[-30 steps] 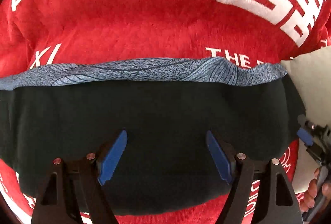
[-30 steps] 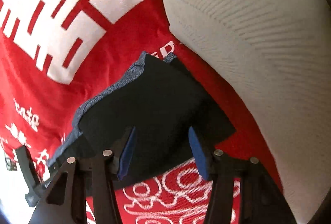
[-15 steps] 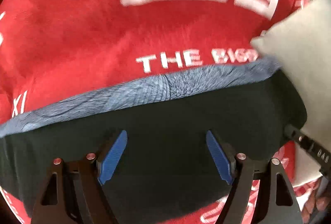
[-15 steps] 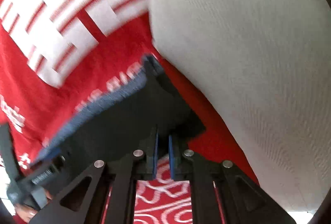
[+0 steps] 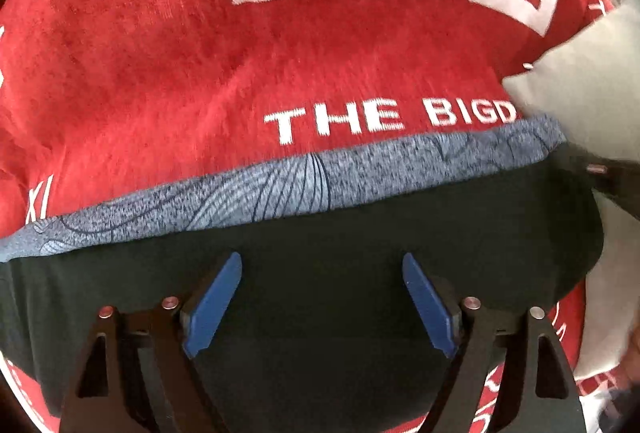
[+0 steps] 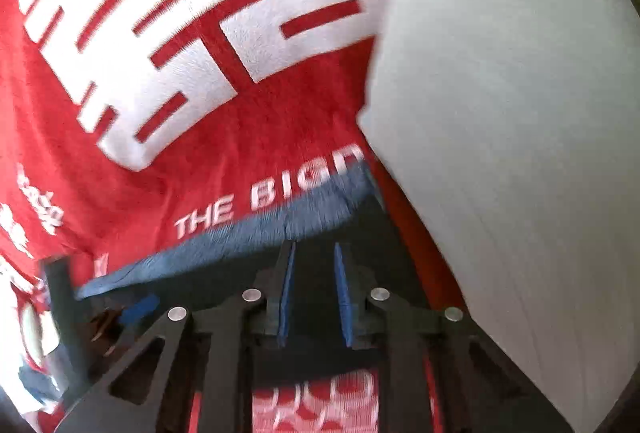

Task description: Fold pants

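The pants (image 5: 320, 233) lie folded on a red blanket (image 5: 160, 53): a black layer on top, a blue-grey patterned layer (image 5: 280, 189) showing along the far edge. My left gripper (image 5: 322, 297) is open, its blue pads spread over the black cloth near its front edge. My right gripper (image 6: 314, 293) sits at the right end of the pants (image 6: 240, 241), its pads close together with black cloth between them. The right gripper also shows at the right edge of the left wrist view (image 5: 612, 177).
A large white pillow (image 6: 520, 133) lies right beside the pants' right end, also in the left wrist view (image 5: 588, 93). The red blanket carries white lettering (image 5: 384, 117) just beyond the pants. The left gripper's body (image 6: 64, 297) shows at the lower left.
My right gripper closed from wide open onto the right end of the black cloth and slid along it. My left gripper stayed open and shifted to the right over the pants.
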A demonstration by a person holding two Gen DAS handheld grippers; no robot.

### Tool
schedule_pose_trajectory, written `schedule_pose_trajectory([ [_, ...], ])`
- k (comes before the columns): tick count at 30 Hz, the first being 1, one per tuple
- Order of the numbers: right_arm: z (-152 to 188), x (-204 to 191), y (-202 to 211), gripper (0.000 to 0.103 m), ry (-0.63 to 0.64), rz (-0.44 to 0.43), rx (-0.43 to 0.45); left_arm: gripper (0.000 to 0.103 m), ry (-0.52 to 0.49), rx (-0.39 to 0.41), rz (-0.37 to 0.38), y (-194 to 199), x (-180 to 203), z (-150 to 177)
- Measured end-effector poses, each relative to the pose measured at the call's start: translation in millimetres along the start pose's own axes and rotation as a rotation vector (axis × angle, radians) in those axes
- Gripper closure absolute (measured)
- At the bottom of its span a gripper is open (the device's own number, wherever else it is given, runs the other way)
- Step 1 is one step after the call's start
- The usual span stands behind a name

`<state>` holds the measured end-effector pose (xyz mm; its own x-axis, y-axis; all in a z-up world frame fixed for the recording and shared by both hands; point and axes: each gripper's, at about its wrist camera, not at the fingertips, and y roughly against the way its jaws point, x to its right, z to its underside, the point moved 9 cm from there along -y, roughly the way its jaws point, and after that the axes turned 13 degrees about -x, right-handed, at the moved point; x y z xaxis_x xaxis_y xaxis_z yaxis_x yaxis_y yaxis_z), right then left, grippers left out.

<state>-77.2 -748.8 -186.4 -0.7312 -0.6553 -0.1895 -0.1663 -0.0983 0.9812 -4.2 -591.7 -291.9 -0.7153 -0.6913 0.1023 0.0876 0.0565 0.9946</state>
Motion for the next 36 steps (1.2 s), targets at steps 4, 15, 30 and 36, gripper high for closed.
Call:
schedule_pose_trajectory([
  [4, -22.6, 23.4, -28.3, 0.103, -0.027, 0.139, 0.007, 0.020, -0.015, 0.011, -0.018, 6.0, -8.9, -15.0],
  [15, 36.9, -16.9, -25.8, 0.050, 0.052, 0.108, -0.045, 0.009, 0.220, 0.048, -0.077, 5.7, -112.2, -35.1],
  [30, 55.4, -40.1, -35.8, 0.021, 0.247, 0.109, -0.017, 0.009, 0.244, -0.007, -0.114, 15.3, -121.9, -7.2],
  [36, 67.3, -50.1, -52.3, 0.018, 0.273, 0.087, -0.014, 0.009, 0.221, 0.001, -0.104, 13.9, -111.6, 26.1],
])
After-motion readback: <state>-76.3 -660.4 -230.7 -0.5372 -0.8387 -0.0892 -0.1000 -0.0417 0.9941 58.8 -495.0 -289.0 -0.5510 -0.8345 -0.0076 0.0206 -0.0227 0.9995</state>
